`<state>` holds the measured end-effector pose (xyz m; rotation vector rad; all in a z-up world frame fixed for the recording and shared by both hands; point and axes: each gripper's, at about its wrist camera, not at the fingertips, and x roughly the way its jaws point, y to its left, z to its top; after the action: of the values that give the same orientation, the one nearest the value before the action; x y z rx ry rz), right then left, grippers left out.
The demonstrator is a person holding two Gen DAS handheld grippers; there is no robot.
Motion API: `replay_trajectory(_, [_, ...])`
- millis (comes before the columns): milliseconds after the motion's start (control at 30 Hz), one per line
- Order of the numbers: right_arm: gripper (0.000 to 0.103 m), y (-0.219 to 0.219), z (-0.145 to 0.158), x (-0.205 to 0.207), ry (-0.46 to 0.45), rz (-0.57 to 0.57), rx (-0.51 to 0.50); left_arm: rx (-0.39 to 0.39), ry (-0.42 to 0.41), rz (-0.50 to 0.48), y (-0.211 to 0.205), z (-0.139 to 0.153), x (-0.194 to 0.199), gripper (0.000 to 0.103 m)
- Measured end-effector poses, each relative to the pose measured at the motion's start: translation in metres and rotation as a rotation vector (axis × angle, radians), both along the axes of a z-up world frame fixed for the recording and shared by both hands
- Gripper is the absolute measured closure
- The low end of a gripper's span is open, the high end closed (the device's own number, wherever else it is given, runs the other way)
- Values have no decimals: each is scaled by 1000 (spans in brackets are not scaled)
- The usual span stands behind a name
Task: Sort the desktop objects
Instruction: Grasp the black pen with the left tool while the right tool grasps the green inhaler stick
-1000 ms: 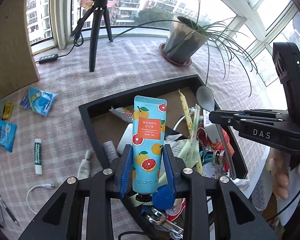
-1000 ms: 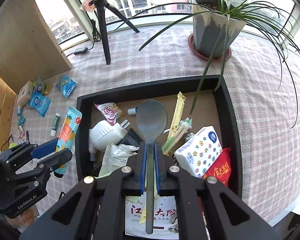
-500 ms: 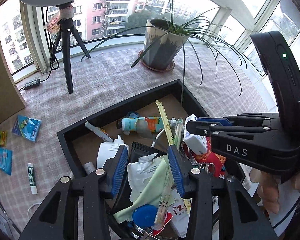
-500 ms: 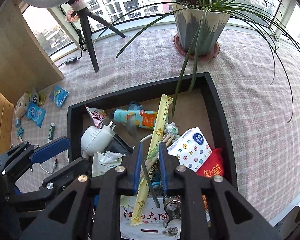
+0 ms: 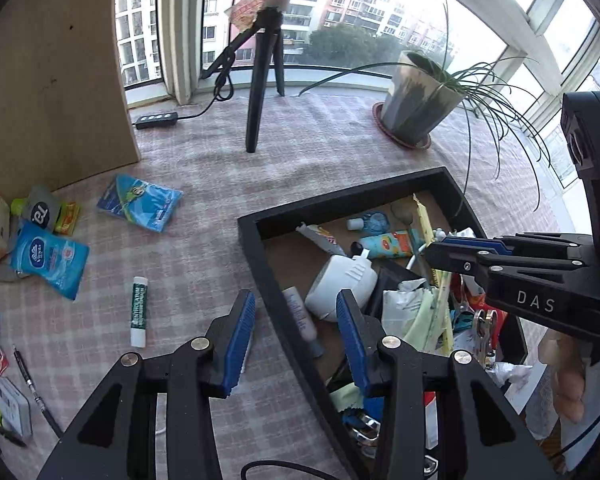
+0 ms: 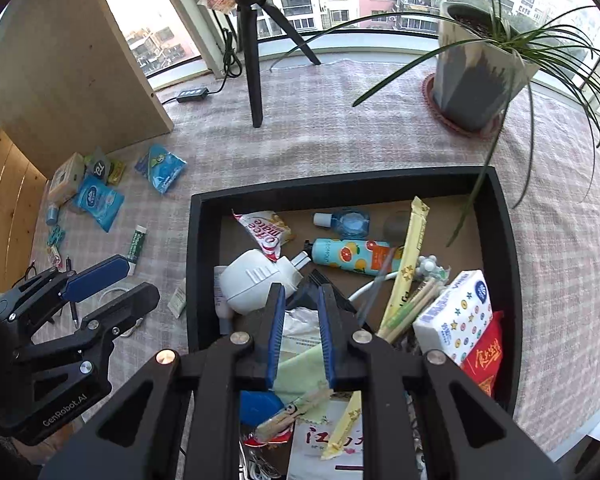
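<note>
Both grippers are hanging empty right now. The left gripper (image 5: 296,336) is sitting with jaws apart, straddling the black tray's (image 5: 260,264) left wall; the right gripper (image 6: 300,336) is hovering over the tray with a narrow gap, nothing pinched. My guess for the next pick: the green-and-white tube (image 5: 139,310), lying on the checked cloth just left of the left gripper, long axis pointing away from it. The left hand is clearly nearer. Farther out, blue packets (image 5: 140,202) are waiting too.
</note>
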<state>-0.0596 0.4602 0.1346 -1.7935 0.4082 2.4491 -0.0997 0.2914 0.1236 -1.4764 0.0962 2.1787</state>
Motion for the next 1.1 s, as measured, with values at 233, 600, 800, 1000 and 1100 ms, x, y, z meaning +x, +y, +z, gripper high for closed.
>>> replay_trajectory(233, [86,-53,-4,-23,10,97,-11,-50,-29,143,-79,-27,-9,63])
replay_trajectory(600, [76,-140,-23,-61,49,237,-21,-79,-91,387,-200,-69,-12,63])
replay_trajectory(800, [76,-172,-35,-73,53,321,-47,-86,-113,490,-250,-83,-9,63])
replay_trajectory(1000, [76,-186,-58,-88,-7,289,-107,-82,-134,574,-287,-93,-8,63])
replay_trajectory(1100, [76,-191,-69,-96,-33,263,-126,-85,-142,575,-292,-98,-7,63])
